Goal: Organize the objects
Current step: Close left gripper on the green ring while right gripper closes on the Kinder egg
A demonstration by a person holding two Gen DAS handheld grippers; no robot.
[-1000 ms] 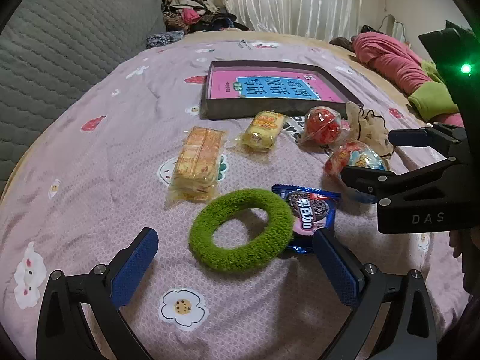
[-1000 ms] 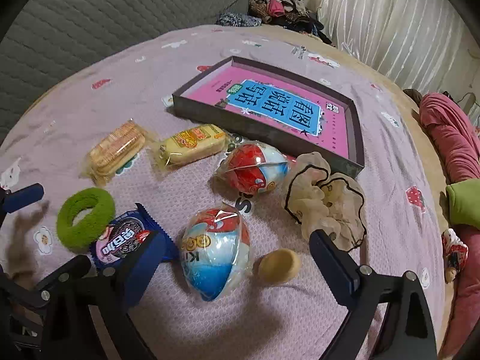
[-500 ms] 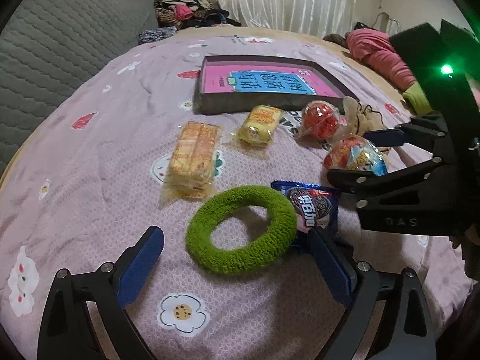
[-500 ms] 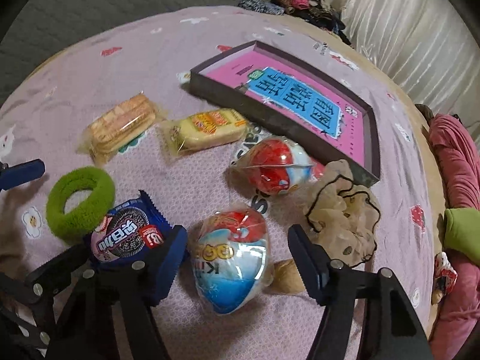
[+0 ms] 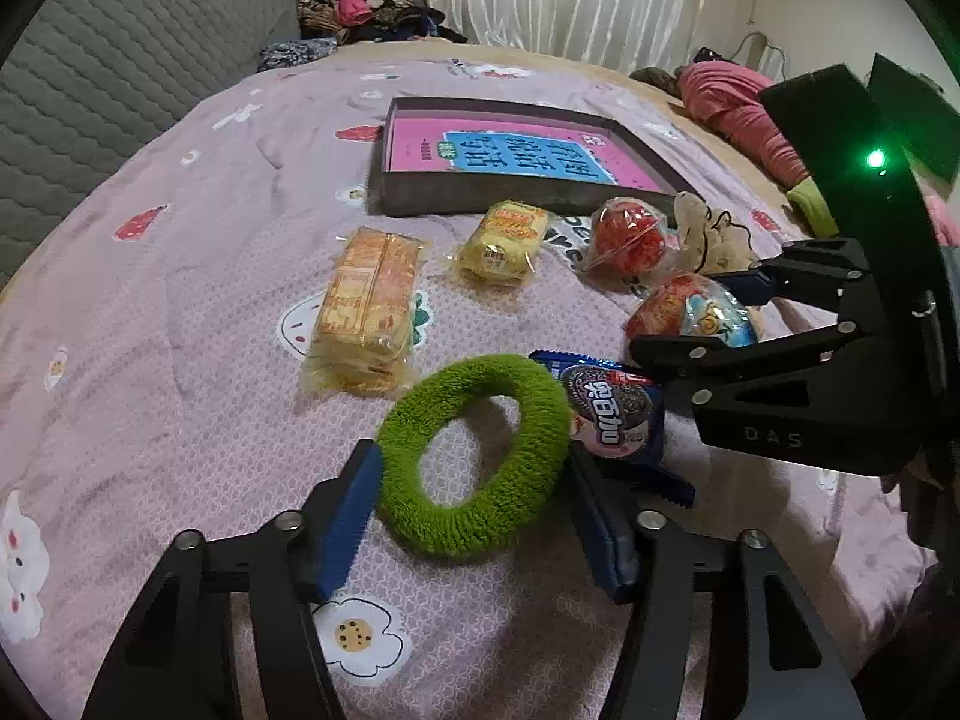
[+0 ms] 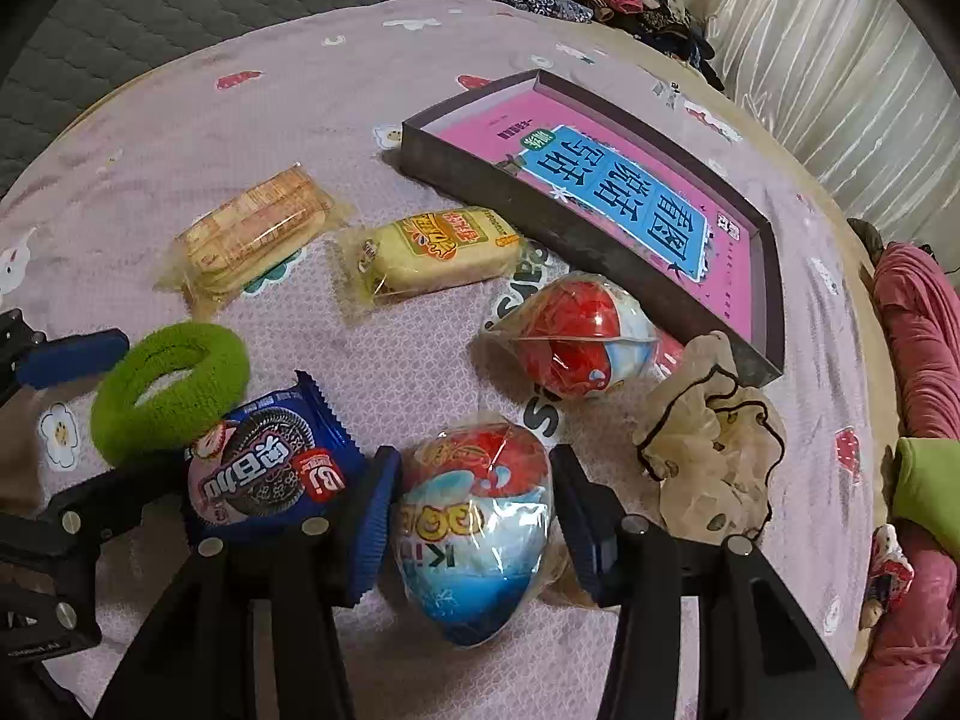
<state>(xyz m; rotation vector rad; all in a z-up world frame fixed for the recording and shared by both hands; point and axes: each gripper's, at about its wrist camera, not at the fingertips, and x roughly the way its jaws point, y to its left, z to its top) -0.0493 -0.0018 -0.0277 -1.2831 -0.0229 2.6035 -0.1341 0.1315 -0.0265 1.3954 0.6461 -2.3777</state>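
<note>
The left tongs have just been closing around the green fuzzy ring, and their blue pads now press its two outer sides, squeezing it into an oval; it is gripped, lying on the pink bedspread. The right tongs have likewise been closing, and their pads sit against both flanks of the wrapped toy egg, red on top and blue below, so they grasp it where it rests on the bed. From the left camera the same egg shows between the right tongs' fingers.

Touching the ring's right edge lies a blue cookie packet, which in the right view sits just beside the left pad of the right tongs. Further back lie a clear pack of wafers, a yellow cake bar and a second wrapped egg, mostly red. A beige frilly scrunchie lies just right of the gripped egg, near the corner of the dark shallow box with a pink and blue printed sheet inside. A small tan thing peeks out behind the right finger, perhaps a sponge; it is too hidden to tell.
</note>
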